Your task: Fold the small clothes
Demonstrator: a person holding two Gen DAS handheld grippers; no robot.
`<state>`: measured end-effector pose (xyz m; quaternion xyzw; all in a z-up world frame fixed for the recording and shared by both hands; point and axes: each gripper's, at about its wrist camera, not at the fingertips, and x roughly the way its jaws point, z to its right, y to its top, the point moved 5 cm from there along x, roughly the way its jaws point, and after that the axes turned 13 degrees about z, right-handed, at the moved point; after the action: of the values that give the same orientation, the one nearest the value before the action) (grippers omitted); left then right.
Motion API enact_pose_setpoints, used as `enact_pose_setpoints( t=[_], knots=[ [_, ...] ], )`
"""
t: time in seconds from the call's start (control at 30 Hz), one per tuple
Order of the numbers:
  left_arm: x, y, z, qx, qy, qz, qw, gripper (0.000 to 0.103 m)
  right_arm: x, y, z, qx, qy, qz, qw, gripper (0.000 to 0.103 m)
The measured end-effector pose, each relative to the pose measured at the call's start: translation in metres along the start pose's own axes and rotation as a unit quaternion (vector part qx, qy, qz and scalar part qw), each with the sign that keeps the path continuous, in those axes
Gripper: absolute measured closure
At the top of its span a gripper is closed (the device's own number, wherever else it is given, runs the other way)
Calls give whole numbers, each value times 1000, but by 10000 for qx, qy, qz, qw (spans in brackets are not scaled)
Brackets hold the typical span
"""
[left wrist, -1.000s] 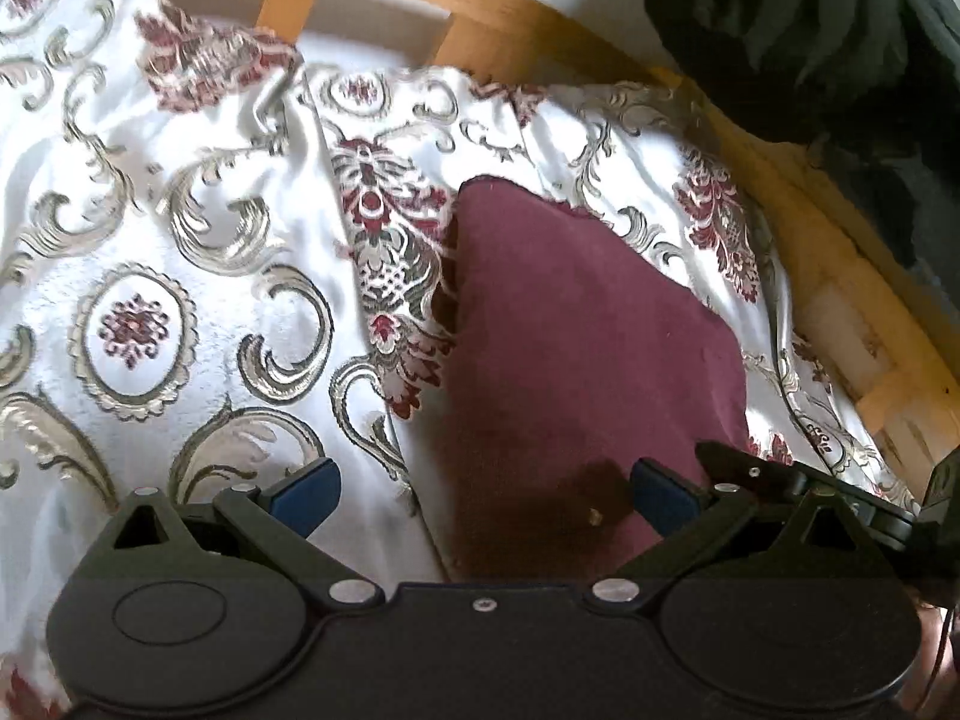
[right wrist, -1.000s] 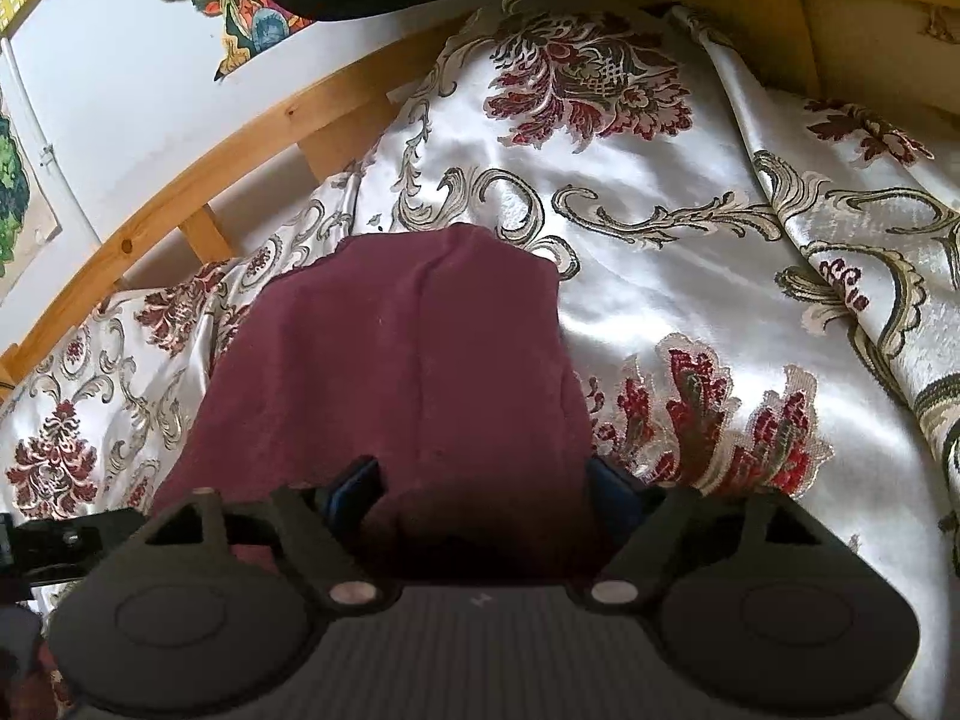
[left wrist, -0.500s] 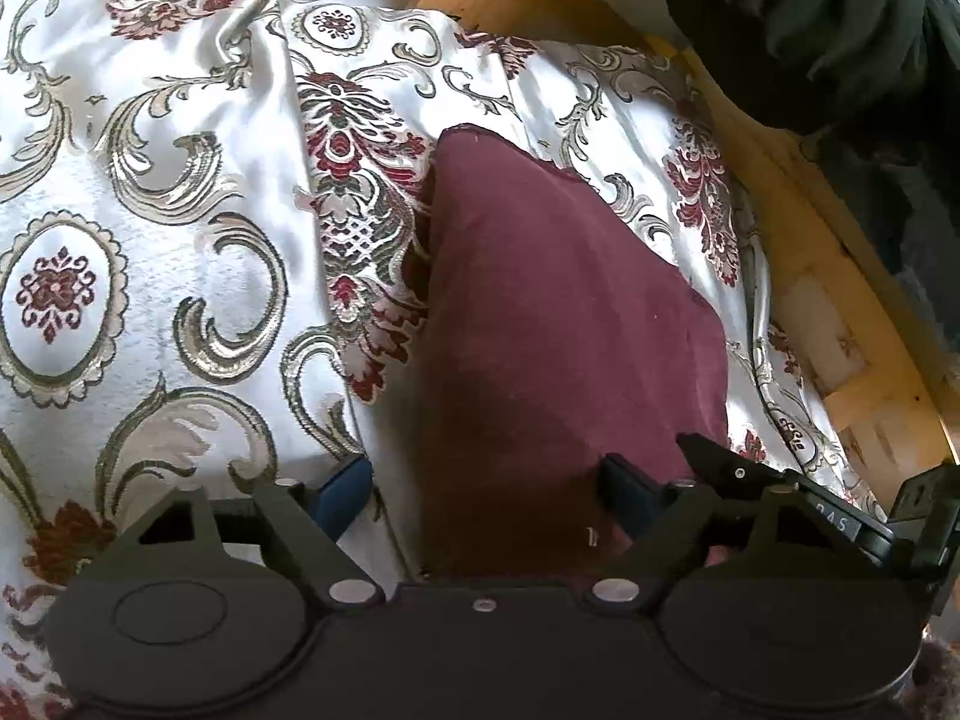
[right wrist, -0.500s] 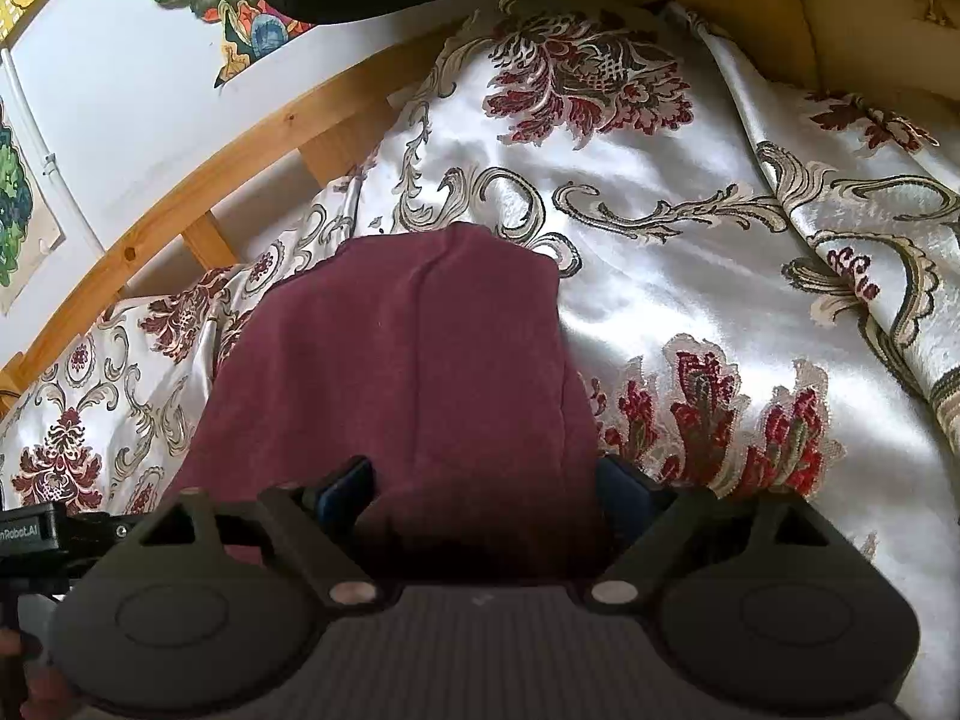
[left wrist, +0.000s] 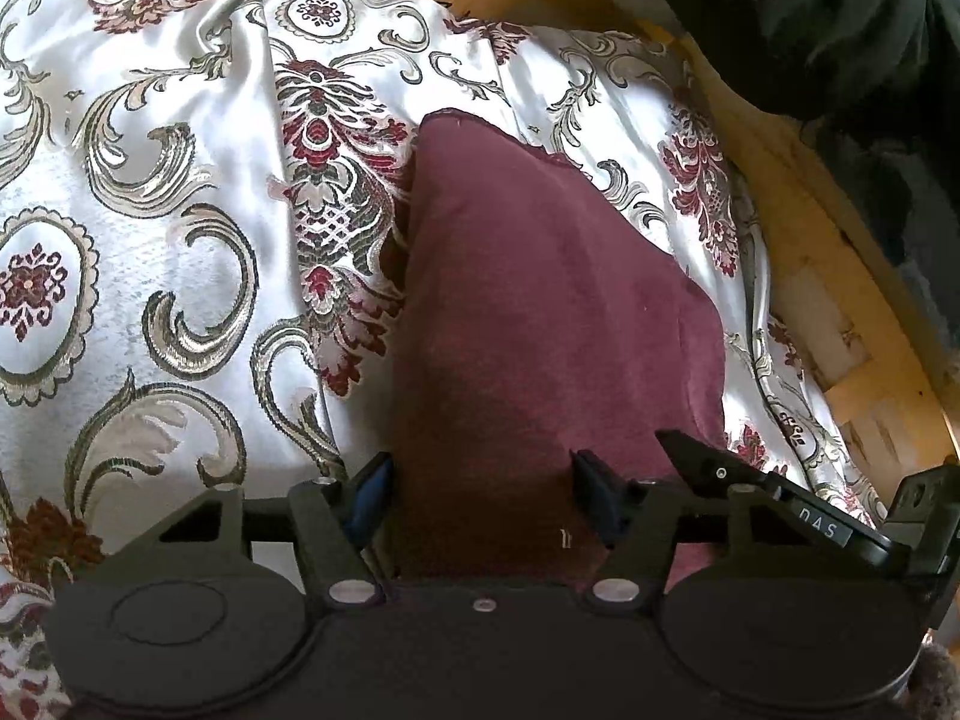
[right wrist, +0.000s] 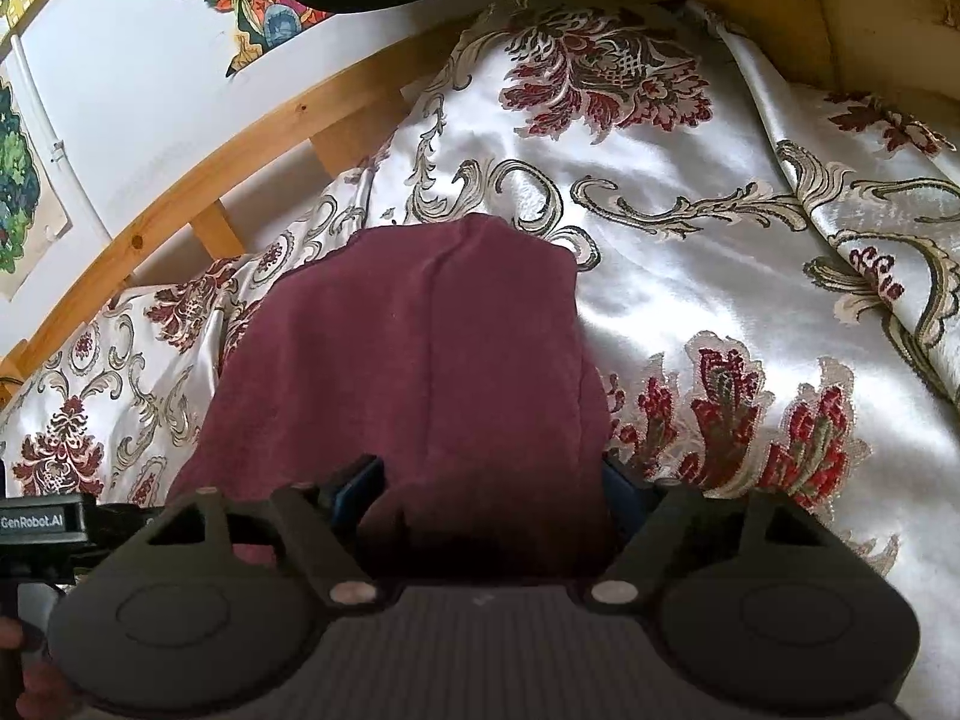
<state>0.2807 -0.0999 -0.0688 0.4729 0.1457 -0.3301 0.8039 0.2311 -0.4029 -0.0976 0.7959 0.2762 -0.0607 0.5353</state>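
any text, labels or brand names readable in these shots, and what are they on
"GenRobot.AI": white print on the black bar of the left gripper, seen at the left edge of the right wrist view.
"DAS": white letters on the black bar of the right gripper in the left wrist view; the first letter is unclear.
Posters on the wall: colourful pictures, no words that can be read.
No text shows on the maroon cloth or the bedspread.

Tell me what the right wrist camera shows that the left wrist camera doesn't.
Only the right wrist view shows the white wall with colourful pictures. Only the left wrist view shows the dark bundle past the wooden frame. Both show the maroon garment lying on the patterned bedspread, with the left gripper and right gripper closing, near edge between their fingers.
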Motion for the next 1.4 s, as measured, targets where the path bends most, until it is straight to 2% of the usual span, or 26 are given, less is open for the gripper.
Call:
enact_pose_setpoints(
  t=[0.27,0.33,0.4,0.6,0.73,0.83,0.97,1.17,1.27,1.4],
  knots=[
    [-3,2,5,65,71,41,9999,53,-4,-1,-12,-193,3,203,9996,51],
    [-6,4,12,234,95,93,9996,58,-7,-1,-19,-395,-53,304,9987,60],
    [-9,8,22,558,87,196,9982,62,-10,1,-27,-673,-88,474,9966,65],
    [-25,27,52,1474,-42,386,9883,69,-24,4,-50,-1138,-30,1068,9877,71],
    [-48,43,65,2221,-110,811,9716,69,-36,6,-80,-1750,85,1570,9719,72],
    [-66,55,61,2471,-82,1159,9620,69,-37,10,-106,-2132,144,1902,9582,72],
    [-82,71,40,2388,144,1603,9576,69,-19,23,-142,-2475,411,1988,9474,72],
    [-89,90,-17,1730,691,2018,9615,69,31,31,-190,-2889,850,1734,9377,72],
    [-85,89,-43,1393,889,1975,9663,69,57,23,-201,-2962,936,1402,9401,72],
    [-74,82,-73,889,1018,1654,9769,68,79,9,-200,-2858,826,983,9497,69]
  ],
)
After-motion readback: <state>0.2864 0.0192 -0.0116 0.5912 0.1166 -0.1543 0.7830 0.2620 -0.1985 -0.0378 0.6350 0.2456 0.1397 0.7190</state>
